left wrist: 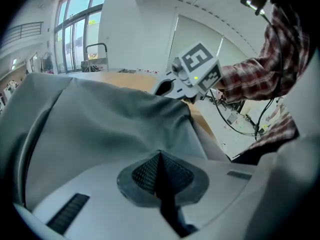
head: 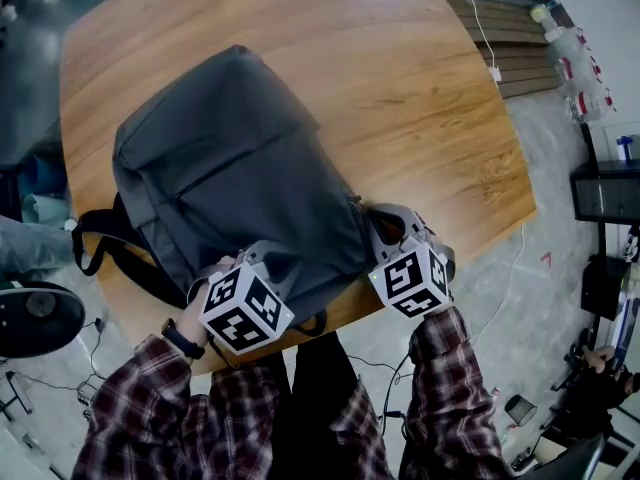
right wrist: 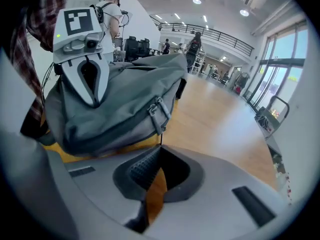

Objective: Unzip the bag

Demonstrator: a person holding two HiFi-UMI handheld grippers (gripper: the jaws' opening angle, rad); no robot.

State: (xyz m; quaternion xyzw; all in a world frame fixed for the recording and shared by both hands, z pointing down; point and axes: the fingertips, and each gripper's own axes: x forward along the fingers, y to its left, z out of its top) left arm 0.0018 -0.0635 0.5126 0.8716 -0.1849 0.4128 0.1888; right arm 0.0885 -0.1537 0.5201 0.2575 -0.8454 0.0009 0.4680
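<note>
A grey backpack [head: 240, 168] lies flat on a wooden table [head: 400, 88], one end at the near edge. My left gripper [head: 268, 260] is at the bag's near left corner, shut on a fold of the grey fabric [left wrist: 150, 134]. My right gripper [head: 378, 220] is at the bag's right side. In the right gripper view its jaws meet at the tips on the thin cord of the zipper pull [right wrist: 159, 116], which hangs from the backpack [right wrist: 115, 99]. Each gripper shows in the other's view: the left gripper [right wrist: 94, 99], the right gripper [left wrist: 159, 89].
A black shoulder strap [head: 100, 238] hangs over the table's left edge. A dark round stool [head: 35, 313] stands at the left. Cables [head: 500, 298] run over the floor on the right, with bottles [head: 575, 48] at the far right. People [right wrist: 112, 14] stand in the background.
</note>
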